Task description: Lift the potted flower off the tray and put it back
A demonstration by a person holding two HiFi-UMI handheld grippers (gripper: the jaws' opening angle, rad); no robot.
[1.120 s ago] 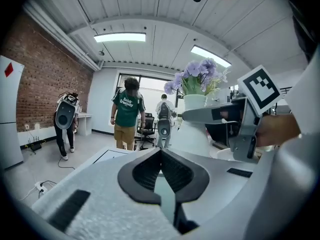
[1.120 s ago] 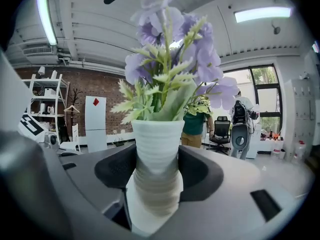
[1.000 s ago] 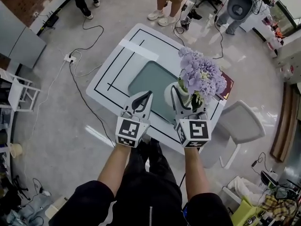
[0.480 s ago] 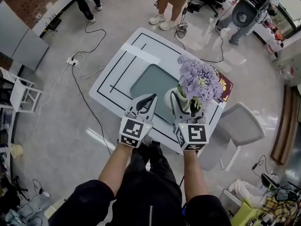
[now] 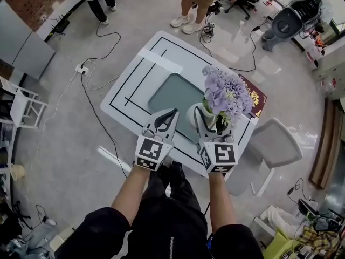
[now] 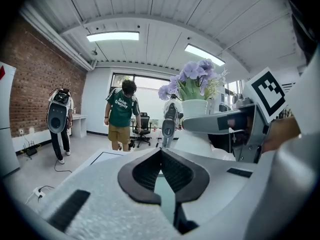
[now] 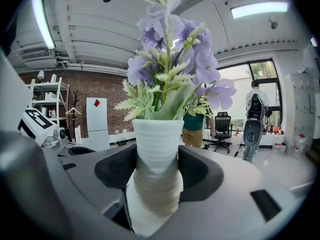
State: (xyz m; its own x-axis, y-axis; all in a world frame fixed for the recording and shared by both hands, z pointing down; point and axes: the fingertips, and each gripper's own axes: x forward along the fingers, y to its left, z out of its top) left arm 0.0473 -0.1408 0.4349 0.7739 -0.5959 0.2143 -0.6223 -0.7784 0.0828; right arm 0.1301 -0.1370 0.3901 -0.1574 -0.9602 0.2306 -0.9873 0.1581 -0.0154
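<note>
The right claw point(image 5: 208, 121) is closed on the potted flower point(image 7: 156, 149): its two dark pads press on either side of the ribbed white pot at its narrow neck, just under the rim, and the purple blooms point(image 5: 226, 93) and green leaves rise straight up above the grip, so the plant stands upright. From the head view the pot sits over the near right corner of the grey-green tray point(image 5: 172, 90), which lies in the middle of the white bench point(image 5: 129, 85) inside its black lines; whether the base of the pot touches the tray or hangs just clear of it cannot be told. The left claw point(image 5: 170, 115) is shut with its tips together and has nothing in it; it hovers over the near edge of the tray, just beside the pot on its left and apart from it, and its own view shows the pot and the right claw close by on the right. A dark red book point(image 5: 254, 97) lies at the right edge of the bench, partly under the blooms, and a white chair point(image 5: 277, 142) stands off the bench's near right corner
</note>
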